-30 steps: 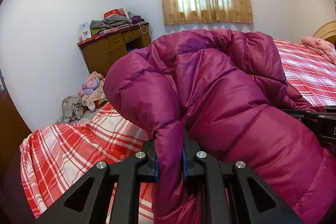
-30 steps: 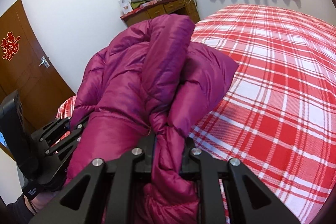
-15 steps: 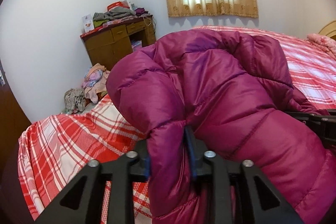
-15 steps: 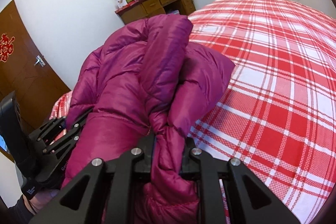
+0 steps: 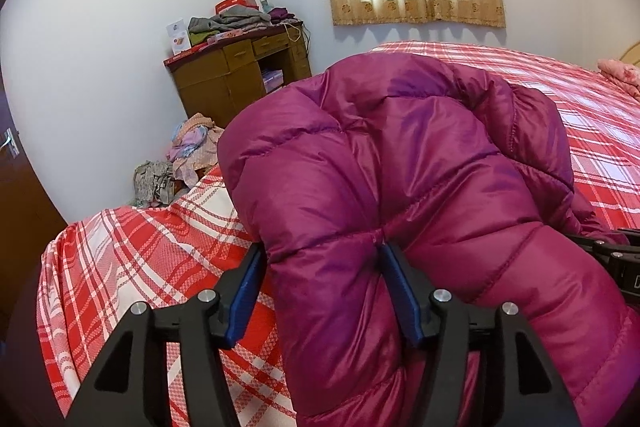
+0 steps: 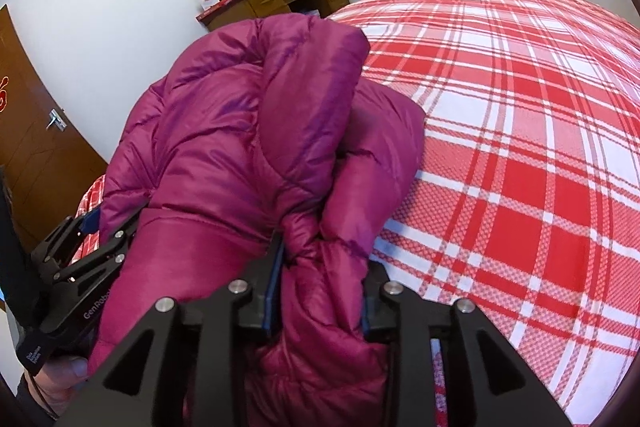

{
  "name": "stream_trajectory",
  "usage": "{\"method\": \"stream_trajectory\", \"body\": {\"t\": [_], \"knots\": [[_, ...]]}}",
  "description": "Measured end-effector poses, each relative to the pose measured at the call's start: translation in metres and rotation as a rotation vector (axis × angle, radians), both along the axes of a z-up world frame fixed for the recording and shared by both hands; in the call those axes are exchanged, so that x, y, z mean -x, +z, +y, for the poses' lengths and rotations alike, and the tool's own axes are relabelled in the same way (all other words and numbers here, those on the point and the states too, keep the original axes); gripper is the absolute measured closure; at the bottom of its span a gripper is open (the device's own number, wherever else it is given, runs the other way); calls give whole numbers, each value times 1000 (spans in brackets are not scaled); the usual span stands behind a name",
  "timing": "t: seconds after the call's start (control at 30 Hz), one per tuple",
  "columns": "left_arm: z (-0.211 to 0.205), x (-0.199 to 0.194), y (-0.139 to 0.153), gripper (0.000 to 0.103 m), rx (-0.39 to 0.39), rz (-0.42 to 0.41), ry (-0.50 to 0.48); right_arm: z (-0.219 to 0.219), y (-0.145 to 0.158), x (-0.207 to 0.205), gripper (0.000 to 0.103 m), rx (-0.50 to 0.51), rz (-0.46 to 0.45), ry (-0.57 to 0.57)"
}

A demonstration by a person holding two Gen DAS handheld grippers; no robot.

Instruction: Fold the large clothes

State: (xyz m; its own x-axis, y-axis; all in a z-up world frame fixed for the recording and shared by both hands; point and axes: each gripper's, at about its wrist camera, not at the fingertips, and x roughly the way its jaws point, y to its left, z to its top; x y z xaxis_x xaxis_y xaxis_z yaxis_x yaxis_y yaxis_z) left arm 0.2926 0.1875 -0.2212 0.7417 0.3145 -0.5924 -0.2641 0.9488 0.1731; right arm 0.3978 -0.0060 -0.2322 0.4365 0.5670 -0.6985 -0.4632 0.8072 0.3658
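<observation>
- Magenta quilted down jacket (image 5: 400,187) bunches between both sets of tongs, puffy, glossy, folded over itself in a thick roll.
- Left tongs (image 5: 320,291): jaws opening, fabric between them but the left blue pad looks clear of it. Grip is letting go.
- Right tongs (image 6: 320,291): jaws opening too, with a narrower wad of jacket bulging between them.
- Judgement: this is the release step. Open fully before backing out, straight back, so the pads don't drag the fold apart.
- Jacket sits at the near edge of the red plaid bed (image 6: 520,147).
- Far corner: wooden desk (image 5: 224,83) piled with clothes.
</observation>
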Motion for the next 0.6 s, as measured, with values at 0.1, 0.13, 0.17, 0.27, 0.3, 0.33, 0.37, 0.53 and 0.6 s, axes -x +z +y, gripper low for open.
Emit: {"method": "stream_trajectory", "body": {"t": [0.1, 0.13, 0.17, 0.27, 0.3, 0.33, 0.37, 0.53, 0.6], "knots": [[4, -1, -2, 36, 13, 3, 14, 0, -2, -1, 66, 1, 2, -7], [6, -2, -2, 35, 21, 4, 19, 0, -2, -1, 65, 1, 3, -9], [7, -2, -3, 35, 27, 4, 20, 1, -3, -1, 65, 3, 2, -9], [9, -3, -4, 34, 36, 4, 22, 2, -1, 0, 63, 12, -2, -8], [10, -3, -4, 33, 41, 3, 23, 3, -1, 1, 61, 16, -3, -7], [10, -2, -3, 33, 44, 4, 25, 4, -1, 1, 61, 22, -5, -8], [11, -2, -2, 32, 45, 5, 26, 4, 1, 2, 59, 33, -12, -6], [12, 18, 21, 32, 44, 9, 50, 2, 23, 14, 46, 84, -57, -31], [11, 34, 38, 32, 54, -21, 41, -2, 40, 28, 34, 95, -96, -44]]}}
